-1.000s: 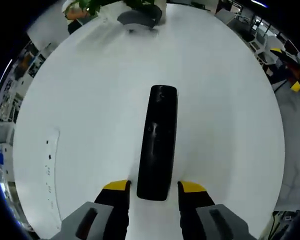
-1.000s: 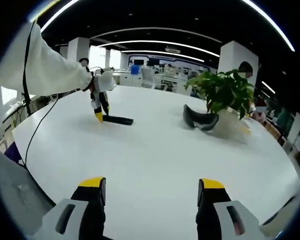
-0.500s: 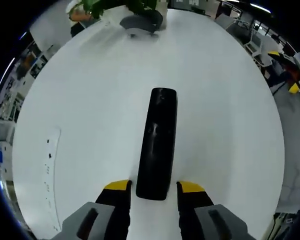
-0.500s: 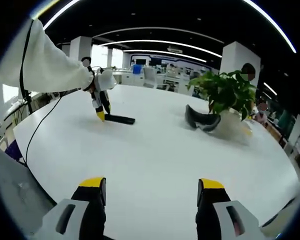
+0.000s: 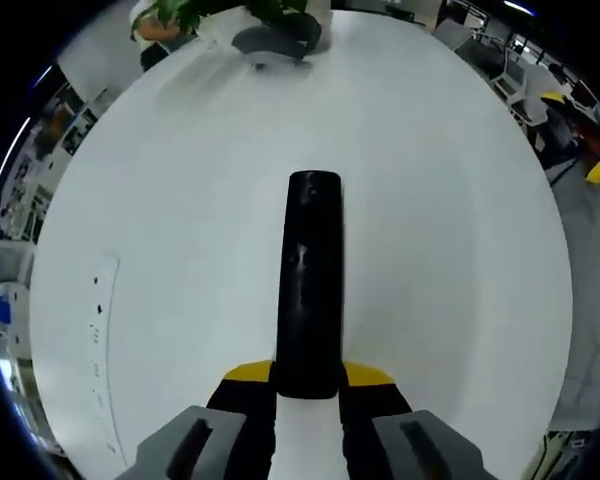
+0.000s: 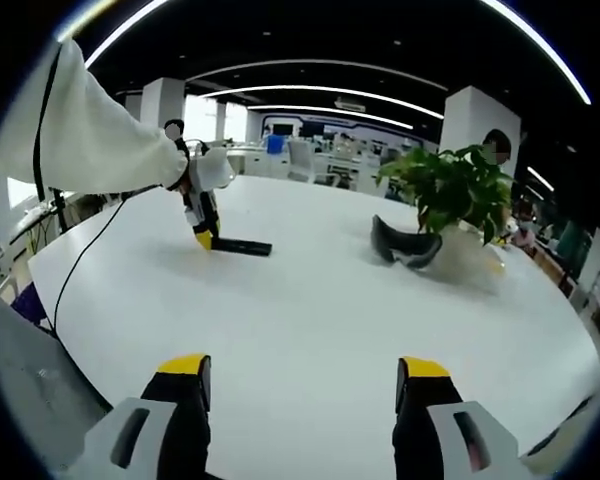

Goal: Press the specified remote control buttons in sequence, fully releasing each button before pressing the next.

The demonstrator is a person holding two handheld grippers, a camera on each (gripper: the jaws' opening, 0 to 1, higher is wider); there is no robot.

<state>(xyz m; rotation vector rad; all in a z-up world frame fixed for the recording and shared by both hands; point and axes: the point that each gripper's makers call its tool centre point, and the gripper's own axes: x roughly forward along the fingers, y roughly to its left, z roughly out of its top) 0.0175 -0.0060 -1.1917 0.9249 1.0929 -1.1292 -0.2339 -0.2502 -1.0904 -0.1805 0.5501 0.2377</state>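
Open-plan office. Large white counter (image 6: 310,330) with potted green plant (image 6: 450,190). Square white columns (image 6: 470,120), dark ceiling with long curved light strips (image 6: 310,88). Rows of desks and chairs (image 6: 300,158) behind; further workstations (image 5: 540,90) past the counter's edge.

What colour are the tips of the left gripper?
Yellow tips on the left gripper, clearest in the left gripper view, either side of the black remote.

One remote (image 5: 308,280), one plant (image 6: 450,183), one headset (image 6: 404,245)
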